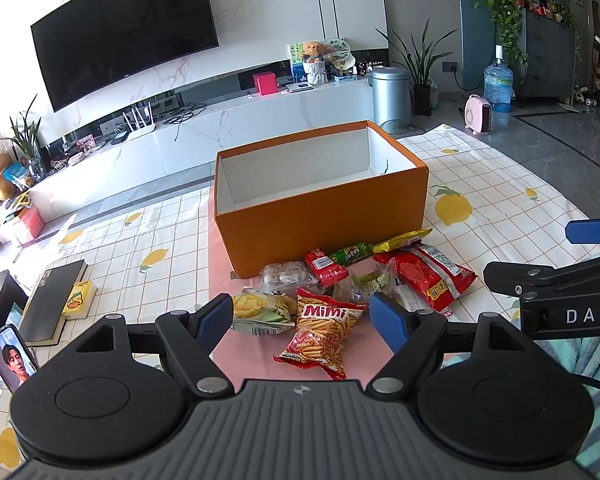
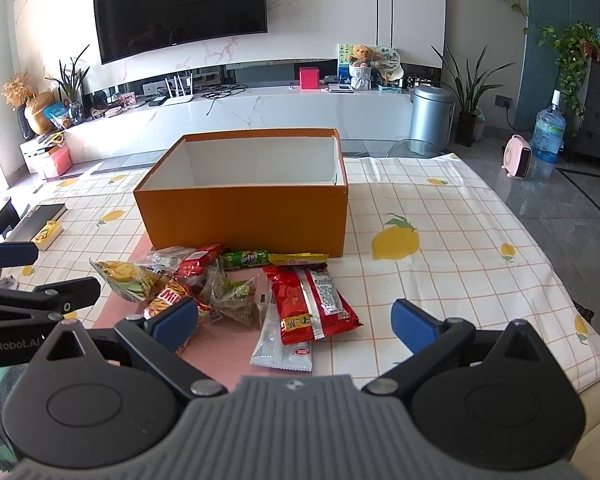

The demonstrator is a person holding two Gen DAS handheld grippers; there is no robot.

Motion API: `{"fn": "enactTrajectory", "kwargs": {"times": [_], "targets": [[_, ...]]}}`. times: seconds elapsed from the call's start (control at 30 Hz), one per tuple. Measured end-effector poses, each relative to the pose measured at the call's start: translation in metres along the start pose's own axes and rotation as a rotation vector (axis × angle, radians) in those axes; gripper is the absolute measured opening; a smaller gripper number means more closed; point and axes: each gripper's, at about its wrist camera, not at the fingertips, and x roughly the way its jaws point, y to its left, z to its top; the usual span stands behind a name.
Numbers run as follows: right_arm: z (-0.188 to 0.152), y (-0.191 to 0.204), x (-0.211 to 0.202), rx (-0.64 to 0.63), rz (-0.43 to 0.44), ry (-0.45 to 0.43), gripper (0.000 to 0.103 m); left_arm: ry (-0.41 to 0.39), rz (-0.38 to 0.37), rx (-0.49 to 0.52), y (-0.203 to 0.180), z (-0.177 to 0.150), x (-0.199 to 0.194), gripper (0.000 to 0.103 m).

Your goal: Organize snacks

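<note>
On the desk (image 2: 440, 280), covered by a lemon-print checked cloth, an open orange box (image 2: 244, 216) with a white interior stands toward the far edge, and a heap of snack packets lies just in front of its near wall, among them a Mimi packet (image 1: 324, 332), a large red packet (image 2: 312, 300), a green stick packet (image 2: 246, 258) and a white sachet (image 2: 282, 346). Left gripper (image 1: 302, 320) hovers low at the near edge with its blue pads wide apart, holding nothing, the Mimi packet between them in view. Right gripper (image 2: 296, 324) is likewise spread and empty, just short of the red packet and the sachet.
</note>
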Motion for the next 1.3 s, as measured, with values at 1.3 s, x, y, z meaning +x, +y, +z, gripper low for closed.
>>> {"fn": "enactTrajectory", "kwargs": {"times": [1.3], "targets": [[0.006, 0.004, 0.120, -0.055, 0.110, 0.125, 0.084, 0.177, -0.167, -0.229, 0.054, 0.006, 0.093, 0.078]]}}
